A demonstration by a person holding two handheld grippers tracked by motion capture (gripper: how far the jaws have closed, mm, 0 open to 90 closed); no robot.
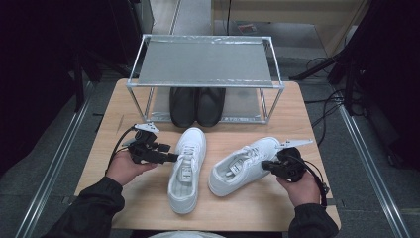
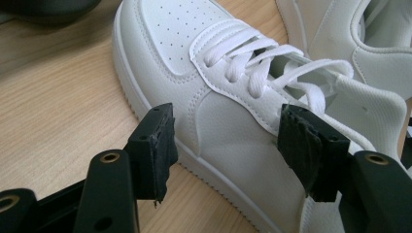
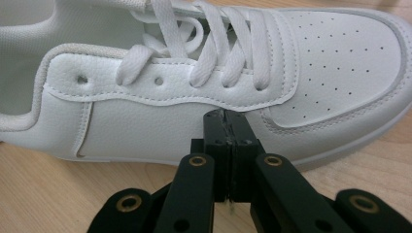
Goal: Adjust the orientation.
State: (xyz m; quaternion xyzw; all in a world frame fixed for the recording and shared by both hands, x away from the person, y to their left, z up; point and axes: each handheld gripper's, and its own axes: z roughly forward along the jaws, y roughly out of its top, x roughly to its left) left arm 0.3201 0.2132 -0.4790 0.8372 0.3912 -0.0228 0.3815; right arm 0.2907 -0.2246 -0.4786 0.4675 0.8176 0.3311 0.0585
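Your left gripper (image 1: 171, 157) sits at the outer side of the left white sneaker (image 1: 187, 168), which lies on the wooden table (image 1: 257, 203) with its toe pointing away from you toward the metal shoe rack (image 1: 205, 84). In the left gripper view the jaws stand wide apart, one fingertip (image 2: 158, 145) just beside the sole edge and the other up by the laces and collar, so the sneaker's side panel lies between them but neither pad presses on it; it has hold of nothing. Your right gripper (image 1: 266, 165) is at the near side of the right white sneaker (image 1: 245, 165), which lies slanted on the table, toe toward the far right and heel toward you, just beside the left one. In the right gripper view its jaws are pressed flat together with nothing between them, and their tip rests at or just off the sneaker's side panel below the lace eyelets; I cannot tell whether it touches. A pair of black shoes (image 1: 196, 105) stands on the rack's lower shelf, behind both sneakers
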